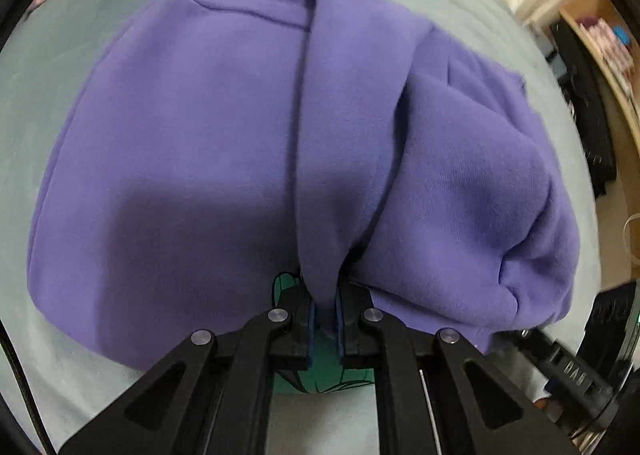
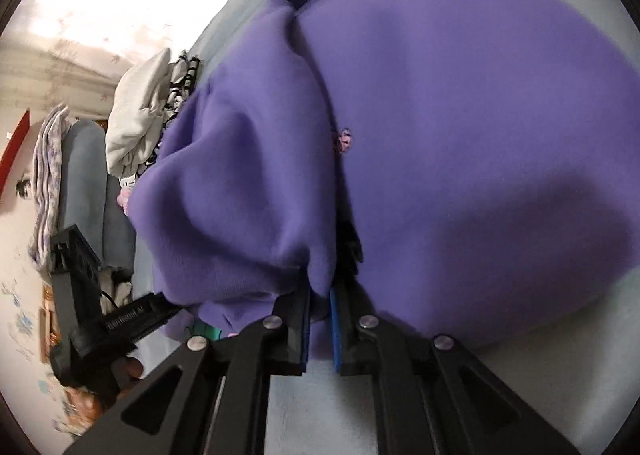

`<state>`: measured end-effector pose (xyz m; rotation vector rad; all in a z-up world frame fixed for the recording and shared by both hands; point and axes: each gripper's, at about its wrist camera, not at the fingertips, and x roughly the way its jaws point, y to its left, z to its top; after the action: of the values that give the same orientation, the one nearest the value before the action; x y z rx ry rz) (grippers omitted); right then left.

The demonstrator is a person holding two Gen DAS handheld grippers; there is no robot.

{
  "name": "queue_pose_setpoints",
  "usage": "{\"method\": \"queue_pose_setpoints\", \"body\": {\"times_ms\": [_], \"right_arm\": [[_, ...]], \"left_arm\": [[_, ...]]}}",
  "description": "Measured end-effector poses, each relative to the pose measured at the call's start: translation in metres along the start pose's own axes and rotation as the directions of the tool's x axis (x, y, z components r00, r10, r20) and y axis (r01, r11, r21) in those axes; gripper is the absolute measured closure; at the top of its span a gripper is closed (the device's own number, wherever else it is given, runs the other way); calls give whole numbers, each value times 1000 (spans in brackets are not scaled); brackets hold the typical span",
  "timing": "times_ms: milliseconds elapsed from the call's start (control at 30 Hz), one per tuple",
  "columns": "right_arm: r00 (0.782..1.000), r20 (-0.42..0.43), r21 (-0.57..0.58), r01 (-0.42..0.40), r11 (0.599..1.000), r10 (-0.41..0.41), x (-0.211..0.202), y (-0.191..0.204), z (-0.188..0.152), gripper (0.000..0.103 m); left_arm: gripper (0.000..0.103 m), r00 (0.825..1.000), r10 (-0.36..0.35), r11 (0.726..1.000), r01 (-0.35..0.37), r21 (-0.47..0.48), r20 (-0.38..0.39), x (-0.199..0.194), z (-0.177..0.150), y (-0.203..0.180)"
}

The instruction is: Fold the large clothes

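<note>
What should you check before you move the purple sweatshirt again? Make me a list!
1. Left tool pinching the purple sweatshirt: ok.
2. Right tool pinching its fabric: ok.
3. Sweatshirt lying on the grey bed sheet: ok.
4. Fabric smooth: not ok, a ridge runs up the middle.
5. Pile of other clothes clear of the sweatshirt: cannot tell.

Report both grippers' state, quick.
Left gripper: closed on a fold of the purple sweatshirt.
Right gripper: closed on the purple sweatshirt's edge.
</note>
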<state>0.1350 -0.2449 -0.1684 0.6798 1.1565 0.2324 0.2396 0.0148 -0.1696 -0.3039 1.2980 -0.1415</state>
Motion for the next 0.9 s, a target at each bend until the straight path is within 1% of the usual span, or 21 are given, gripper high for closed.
{"method": "queue_pose_setpoints", "body": {"times_ms": [33, 100, 133, 167, 233, 267, 333, 400, 433, 467, 533, 567, 633, 667, 700, 733, 767, 800, 833, 867, 900], "right_arm": [[1000, 9, -33, 14, 999, -14, -4, 6, 0, 91], [998, 13, -102, 70, 992, -69, -13, 18, -1, 87], [994, 22, -142, 109, 984, -107, -21, 23, -2, 85], [991, 35, -161, 130, 978, -126, -26, 26, -1, 85], [985, 78, -202, 168, 965, -156, -41, 32, -2, 85], [980, 119, -217, 181, 959, -158, -51, 37, -1, 85], [973, 202, -261, 161, 952, -109, -72, 46, -3, 85], [968, 245, -308, 124, 943, -48, -79, 60, 0, 85], [964, 265, -336, 109, 935, -17, -80, 69, 4, 85], [961, 275, -354, 108, 929, -7, -76, 78, 6, 85], [956, 291, -404, 96, 910, 28, -64, 100, 15, 85], [952, 304, -428, 99, 898, 40, -60, 104, 17, 85], [951, 306, -470, 109, 876, 46, -42, 118, 22, 85], [953, 301, -482, 113, 869, 43, -30, 122, 24, 85], [957, 289, -491, 123, 863, 29, -19, 122, 26, 85], [964, 265, -497, 146, 855, -11, -3, 119, 28, 85], [968, 248, -498, 171, 850, -50, 6, 114, 26, 85], [968, 223, -498, 211, 841, -111, 22, 106, 26, 86], [967, 208, -498, 236, 834, -149, 32, 98, 26, 89], [970, 188, -498, 230, 836, -155, 41, 88, 25, 89], [975, 196, -482, 187, 856, -103, 41, 78, 25, 89]], "left_arm": [[94, 1000, -10, 1000, 10, 3, 9, -3, -2, 3], [87, 999, -34, 999, 34, 13, 24, -12, -5, 8], [80, 998, -50, 999, 50, 16, 29, -19, -7, 10], [78, 998, -57, 998, 56, 17, 34, -26, -8, 11], [78, 996, -65, 998, 65, 13, 54, -38, -13, 20], [78, 994, -73, 997, 73, 13, 78, -47, -14, 24], [78, 989, -62, 997, 56, 48, 135, -65, -15, 21], [78, 979, -61, 993, 39, 116, 193, -81, -20, 8], [78, 972, -79, 987, 45, 154, 223, -89, -19, 1], [78, 965, -101, 981, 56, 184, 242, -94, -13, -6], [78, 950, -159, 969, 99, 225, 268, -104, -4, -17], [78, 935, -194, 961, 121, 248, 296, -107, 2, -25], [78, 915, -240, 949, 149, 279, 326, -106, 13, -43], [78, 909, -265, 942, 172, 289, 323, -101, 19, -50], [78, 909, -285, 936, 195, 294, 306, -91, 26, -54], [78, 913, -294, 932, 209, 295, 281, -81, 29, -64], [78, 927, -291, 930, 216, 297, 237, -67, 30, -66], [78, 946, -259, 935, 196, 296, 194, -54, 29, -69], [78, 960, -227, 940, 171, 296, 165, -38, 31, -70], [78, 974, -182, 945, 134, 299, 138, -22, 27, -68], [78, 983, -145, 948, 105, 301, 112, -8, 23, -66]]}}
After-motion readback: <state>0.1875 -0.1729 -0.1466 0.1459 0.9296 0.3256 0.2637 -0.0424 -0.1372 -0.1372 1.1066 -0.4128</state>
